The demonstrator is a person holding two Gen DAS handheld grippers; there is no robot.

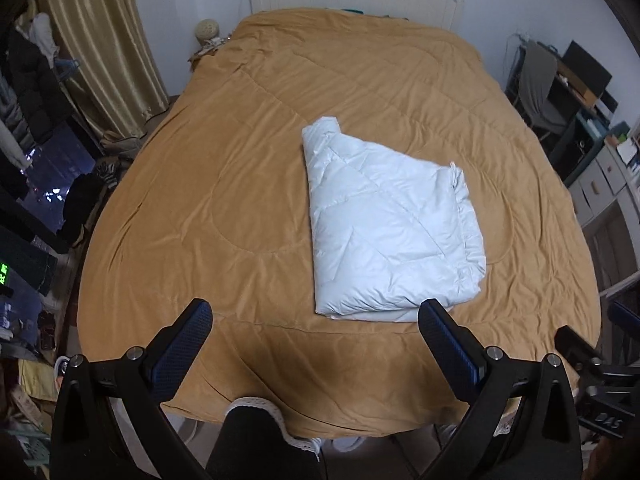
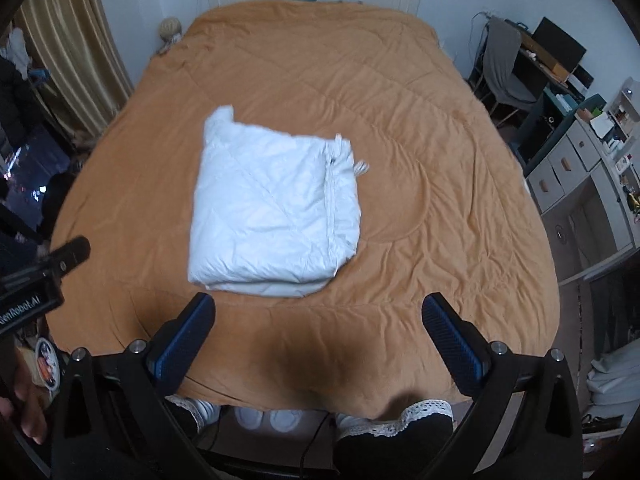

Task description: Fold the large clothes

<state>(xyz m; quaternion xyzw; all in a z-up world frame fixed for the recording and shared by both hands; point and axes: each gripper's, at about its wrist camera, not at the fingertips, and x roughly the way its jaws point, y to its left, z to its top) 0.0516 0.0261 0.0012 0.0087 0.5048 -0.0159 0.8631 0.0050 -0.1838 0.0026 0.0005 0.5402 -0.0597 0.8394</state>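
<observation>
**White puffy thing folded, both claws up and empty**

The white padded garment lies in a neat thick square on the bed, about in the middle, on top of the orange-brown cover. It looks like a quilted coat or sth like that, can't tell for sure. The layers stack up on the near edge & right edge. One corner at the far left sticks up a bit, and a small tag or string pokes out on the right side.

The left claw is wide open w/ nothing in it. It hangs over the near edge of the bed, apart from the bundle. The right claw is wide open too, nothing between its blue pads. It also hangs above the bed's near edge, not touching the cloth. In the right view you can see the other tool off to the left side, w/ a hand on it.

I think the folding is pretty much done. The bundle is small and tidy. What's left, maybe: push down that far corner, tuck in the string. No other clothes wait on the bed, as far as I can see.

The room around is messy: curtain at left, chair & drawers at right.
</observation>
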